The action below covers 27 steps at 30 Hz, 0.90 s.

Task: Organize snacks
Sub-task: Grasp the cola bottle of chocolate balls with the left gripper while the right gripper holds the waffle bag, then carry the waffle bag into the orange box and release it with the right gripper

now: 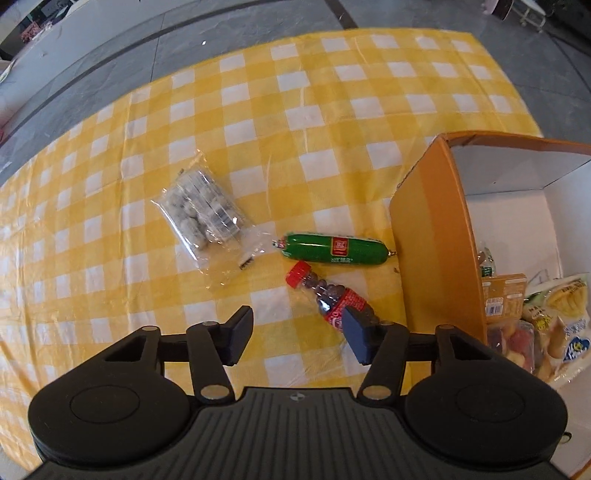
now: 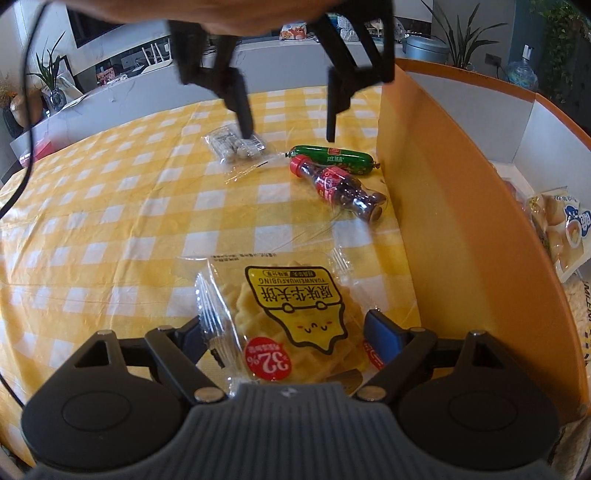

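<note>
On the yellow checked tablecloth [image 1: 258, 122] lie a clear bag of pale sweets [image 1: 201, 210] [image 2: 236, 146], a green sausage [image 1: 332, 249] [image 2: 332, 155] and a small cola-shaped bottle with a red cap [image 1: 325, 293] [image 2: 340, 186]. My left gripper [image 1: 297, 332] [image 2: 289, 137] points down over them, open and holding nothing. Its right finger hides the bottle's lower end. A yellow waffle packet [image 2: 295, 295] lies flat between the fingers of my right gripper [image 2: 284, 317], which stands wide open around it. I see no pad pressing on the packet.
An orange cardboard box [image 1: 424, 240] [image 2: 443, 221] with a white inside stands right of the snacks and holds several packets [image 1: 554, 325] [image 2: 557, 229]. A hand [image 2: 240, 14] holds the left gripper, and a black cable [image 2: 26, 110] hangs at left. Grey floor [image 1: 110, 74] lies past the table's far edge.
</note>
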{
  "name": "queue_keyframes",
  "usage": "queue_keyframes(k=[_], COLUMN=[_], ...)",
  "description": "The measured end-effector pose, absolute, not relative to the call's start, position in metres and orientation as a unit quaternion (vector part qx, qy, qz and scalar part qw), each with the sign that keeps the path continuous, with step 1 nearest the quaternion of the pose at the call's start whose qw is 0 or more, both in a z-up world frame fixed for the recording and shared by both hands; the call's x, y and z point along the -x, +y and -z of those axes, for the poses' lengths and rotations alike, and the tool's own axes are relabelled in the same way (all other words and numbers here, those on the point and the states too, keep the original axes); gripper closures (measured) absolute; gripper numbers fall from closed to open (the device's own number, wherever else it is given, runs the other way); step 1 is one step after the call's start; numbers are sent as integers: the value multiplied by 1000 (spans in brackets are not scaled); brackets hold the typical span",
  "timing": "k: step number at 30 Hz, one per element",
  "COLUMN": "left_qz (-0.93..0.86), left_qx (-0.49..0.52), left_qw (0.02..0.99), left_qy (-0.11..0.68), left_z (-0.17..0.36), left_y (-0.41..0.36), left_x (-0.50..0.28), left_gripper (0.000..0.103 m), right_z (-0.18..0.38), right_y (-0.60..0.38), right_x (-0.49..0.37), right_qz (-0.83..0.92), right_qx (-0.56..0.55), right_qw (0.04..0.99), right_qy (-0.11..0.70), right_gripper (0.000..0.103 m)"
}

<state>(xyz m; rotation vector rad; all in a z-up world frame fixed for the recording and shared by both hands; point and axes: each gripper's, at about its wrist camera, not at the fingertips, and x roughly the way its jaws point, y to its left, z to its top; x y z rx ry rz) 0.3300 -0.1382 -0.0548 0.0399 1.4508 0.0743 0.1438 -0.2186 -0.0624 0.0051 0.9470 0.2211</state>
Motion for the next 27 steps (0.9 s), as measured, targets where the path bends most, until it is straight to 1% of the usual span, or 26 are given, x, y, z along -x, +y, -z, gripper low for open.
queue_keyframes(k=[3, 5, 7, 9, 10, 12, 13, 15, 17, 19, 23, 27], left_qz=[-30, -39, -53, -66, -73, -85, -90, -97, -94, -83, -54, -17], left_qx=[5, 23, 60, 57, 58, 61, 67, 79, 58, 31, 50, 52], left_qw=[728, 720, 716, 711, 710, 700, 690, 677, 683, 694, 700, 725], left_qy=[685, 692, 693, 698, 698, 707, 715, 725, 722, 715, 710, 687], left_z=[70, 79, 83, 89, 93, 102, 108, 116, 117, 114, 99, 73], left_y=[-145, -146, -143, -144, -144, -143, -142, -140, -144, -150, -144, -129], left_x=[-334, -336, -339, -344, -345, -347, -348, -348, -346, -342, -333, -317], left_gripper=[42, 51, 57, 57, 54, 54, 55, 64, 65, 66, 66, 66], right_z=[62, 62, 62, 62, 62, 62, 62, 61, 61, 61, 61, 62], right_y=[-220, -220, -219, -218, -217, -218, -218, -218, -219, -220, -222, -221], right_x=[-144, -144, -143, -142, -142, -142, -142, -141, -141, -141, -141, -141], right_qz=[-109, -110, -111, -113, -113, -114, -114, -114, -114, -115, -115, -115], right_qx=[-9, -11, -10, -7, -7, -9, -10, -10, -8, -9, -12, -10], right_qw=[884, 884, 884, 884, 884, 884, 884, 884, 884, 884, 884, 884], right_qy=[455, 455, 454, 454, 453, 453, 453, 453, 453, 453, 453, 453], right_gripper=[17, 17, 17, 17, 17, 17, 17, 17, 17, 17, 17, 18])
